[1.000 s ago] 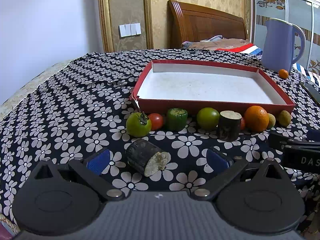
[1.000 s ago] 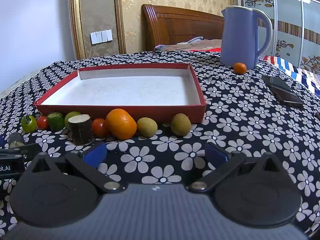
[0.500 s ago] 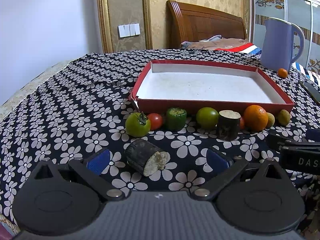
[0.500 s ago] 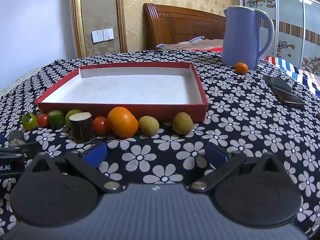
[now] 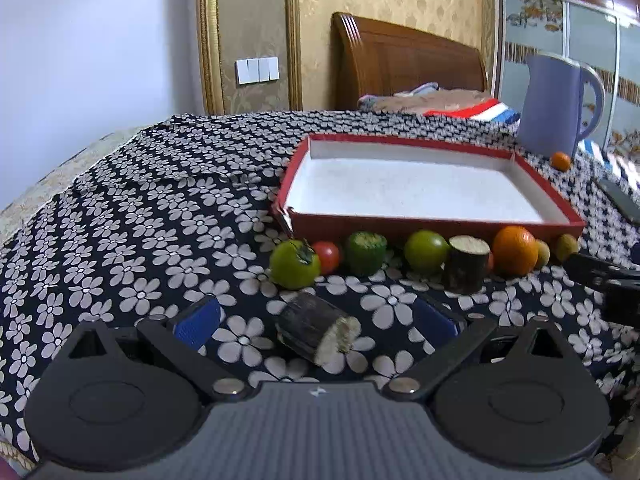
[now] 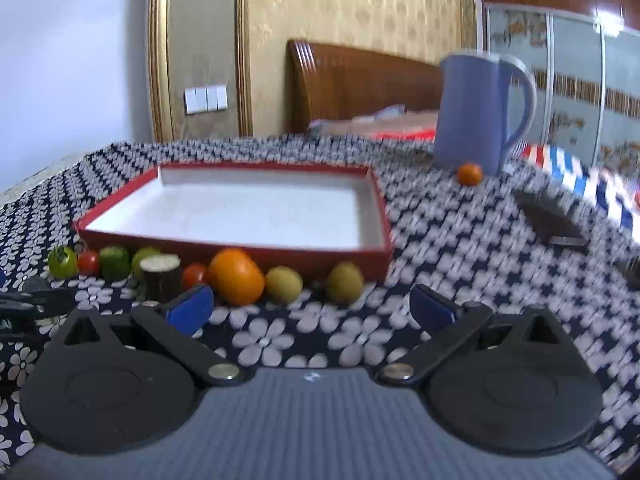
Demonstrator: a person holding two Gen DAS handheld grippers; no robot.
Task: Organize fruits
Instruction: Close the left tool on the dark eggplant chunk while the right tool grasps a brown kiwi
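the left gripper [image 5: 316, 316] is spread wide with a dark cut log-like piece [image 5: 318, 333] lying on its side between its blue fingers [image 5: 198, 316], untouched; the right gripper [image 6: 318, 306] is also wide open and holds nothing; a row of fruits sits along the front wall of the red tray [image 5: 432, 227], among them a green tomato [image 5: 295, 264] and an orange [image 6: 236, 277], on the flowered table [image 5: 120, 240]

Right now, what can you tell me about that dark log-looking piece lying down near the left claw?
The dark log piece is a short, stubby cylinder with blackish, streaky skin and a pale, rough, fibrous cut end facing right and toward the camera. It looks like a cut chunk of sugarcane, though I can't be sure. It lies on its side on the flowered tablecloth, between the open left claw's blue fingers, touching neither. The green tomato sits just behind it.
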